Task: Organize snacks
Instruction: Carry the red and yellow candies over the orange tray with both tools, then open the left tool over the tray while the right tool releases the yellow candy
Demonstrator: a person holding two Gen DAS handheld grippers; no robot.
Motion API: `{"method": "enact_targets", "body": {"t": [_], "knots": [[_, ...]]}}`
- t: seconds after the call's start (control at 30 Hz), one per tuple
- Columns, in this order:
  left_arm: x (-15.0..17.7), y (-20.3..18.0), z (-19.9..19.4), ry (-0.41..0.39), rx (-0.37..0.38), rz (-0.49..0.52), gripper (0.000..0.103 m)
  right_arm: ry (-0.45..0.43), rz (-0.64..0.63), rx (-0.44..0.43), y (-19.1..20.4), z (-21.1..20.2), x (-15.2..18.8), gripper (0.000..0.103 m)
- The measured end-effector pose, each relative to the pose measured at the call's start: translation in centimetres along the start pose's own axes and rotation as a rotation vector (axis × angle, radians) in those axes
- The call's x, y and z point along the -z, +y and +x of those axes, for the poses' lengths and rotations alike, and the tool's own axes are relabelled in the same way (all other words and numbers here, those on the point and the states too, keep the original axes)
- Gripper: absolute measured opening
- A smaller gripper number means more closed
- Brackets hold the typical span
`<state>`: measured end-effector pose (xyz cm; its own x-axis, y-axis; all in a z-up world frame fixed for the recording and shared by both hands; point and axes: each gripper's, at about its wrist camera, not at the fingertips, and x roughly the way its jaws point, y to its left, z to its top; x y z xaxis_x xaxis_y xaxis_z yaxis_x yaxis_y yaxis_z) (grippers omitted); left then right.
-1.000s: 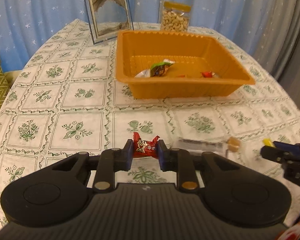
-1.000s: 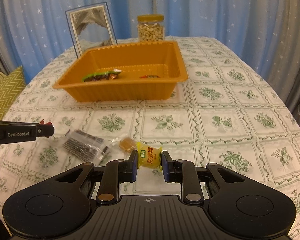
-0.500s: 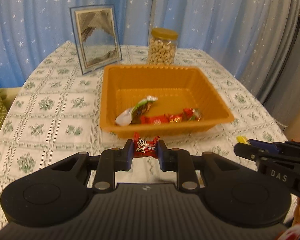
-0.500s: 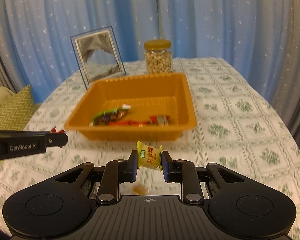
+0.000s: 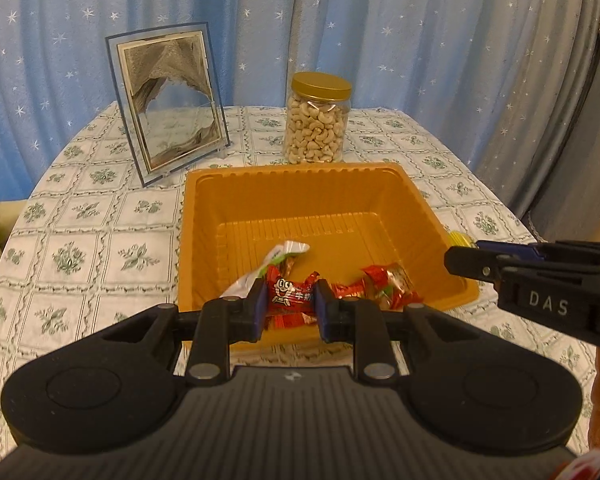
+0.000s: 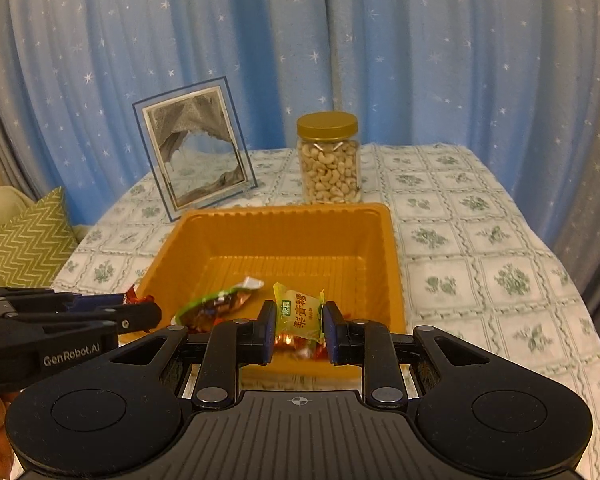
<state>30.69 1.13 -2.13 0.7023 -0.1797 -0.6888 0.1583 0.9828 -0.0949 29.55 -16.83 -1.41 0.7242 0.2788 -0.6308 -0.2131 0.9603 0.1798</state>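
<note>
You can read "DAS" on the right gripper (image 5: 466,254) and "GenRobot.AI" on the left gripper (image 6: 140,312).

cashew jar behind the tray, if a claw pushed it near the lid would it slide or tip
The cashew jar stands taller than it is wide, so a push near its gold lid would probably tip it. It is nearly full, so likely heavy for its size. The tablecloth under it may grip or bunch rather than let it slide.

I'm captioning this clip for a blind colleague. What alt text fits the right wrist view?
The right hand-held gripper holds a yellow candy over the near edge of an orange tray with a few wrapped snacks inside. Behind the tray stand a jar of cashews and a picture frame; the left hand-held gripper enters from the left.
</note>
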Motion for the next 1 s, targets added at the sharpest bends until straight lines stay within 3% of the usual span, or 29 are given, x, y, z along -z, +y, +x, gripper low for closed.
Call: {"method": "enact_targets", "body": {"t": [0.53,1.0], "knots": [[-2.9,0.9,4.5,0.005,0.005,0.020,0.022,0.046,0.061,-0.015,-1.9,5.1,-2.8,0.025],[-4.1,1.1,6.8,0.014,0.013,0.029,0.023,0.076,0.104,-0.017,-2.8,7.5,-3.3,0.025]]}}
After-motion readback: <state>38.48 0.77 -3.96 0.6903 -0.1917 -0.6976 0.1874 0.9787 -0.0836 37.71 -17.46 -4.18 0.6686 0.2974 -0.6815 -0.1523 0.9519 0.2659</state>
